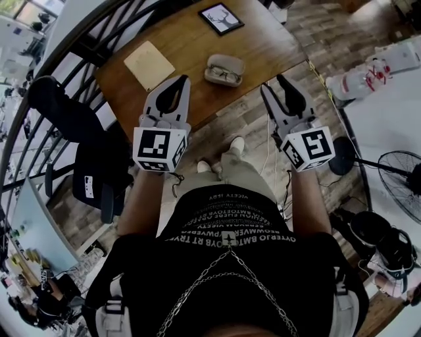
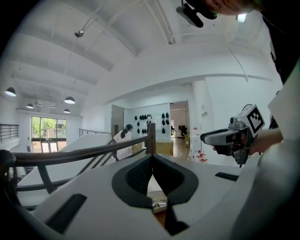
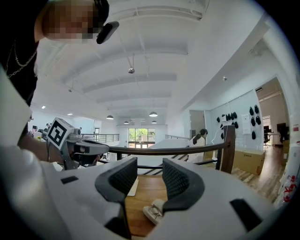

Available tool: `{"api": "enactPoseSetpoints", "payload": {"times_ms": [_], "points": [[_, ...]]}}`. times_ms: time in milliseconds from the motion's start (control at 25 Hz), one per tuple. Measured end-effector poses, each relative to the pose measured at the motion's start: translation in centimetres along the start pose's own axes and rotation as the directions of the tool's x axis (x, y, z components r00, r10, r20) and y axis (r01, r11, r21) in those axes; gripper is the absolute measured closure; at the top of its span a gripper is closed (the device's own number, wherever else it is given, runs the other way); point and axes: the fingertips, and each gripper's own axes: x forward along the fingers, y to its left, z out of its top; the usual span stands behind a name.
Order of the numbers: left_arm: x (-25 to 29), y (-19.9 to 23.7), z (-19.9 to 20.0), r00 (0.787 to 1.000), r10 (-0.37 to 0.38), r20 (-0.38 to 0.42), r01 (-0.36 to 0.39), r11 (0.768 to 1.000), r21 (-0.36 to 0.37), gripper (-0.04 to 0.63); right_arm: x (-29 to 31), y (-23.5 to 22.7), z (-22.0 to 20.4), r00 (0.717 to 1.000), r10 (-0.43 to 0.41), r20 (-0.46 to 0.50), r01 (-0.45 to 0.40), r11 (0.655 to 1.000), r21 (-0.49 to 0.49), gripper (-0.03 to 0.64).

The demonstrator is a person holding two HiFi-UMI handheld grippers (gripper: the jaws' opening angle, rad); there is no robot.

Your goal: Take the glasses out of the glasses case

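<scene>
An open beige glasses case (image 1: 223, 69) lies on the wooden table (image 1: 191, 99), and the glasses (image 1: 227, 75) rest inside it. My left gripper (image 1: 182, 80) hovers over the table's near edge, left of the case, with its jaws meeting at the tips and nothing between them. My right gripper (image 1: 271, 83) is held off the table's right edge, near the case, with its jaws apart and nothing in them. The case shows below the shut jaws in the left gripper view (image 2: 157, 205). In the right gripper view the case (image 3: 153, 211) lies low between the open fingers (image 3: 126, 176).
A framed picture (image 1: 221, 18) and a beige pad (image 1: 149, 64) lie on the table. A black chair (image 1: 89, 164) stands at the left beside a dark railing (image 1: 79, 39). At the right are a fan (image 1: 401, 181) and a white surface with a bottle (image 1: 358, 80).
</scene>
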Motion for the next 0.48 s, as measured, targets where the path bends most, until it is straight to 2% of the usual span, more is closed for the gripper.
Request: {"api": "enactPoseSetpoints", "payload": {"times_ms": [480], "points": [[4.3,1.2,0.1,1.0,0.017,-0.011,-0.017,1.0,-0.012,0.571,3.2,-3.2,-0.4,1.0,0.022,-0.017,-0.022,1.0,0.013,0.459]]}}
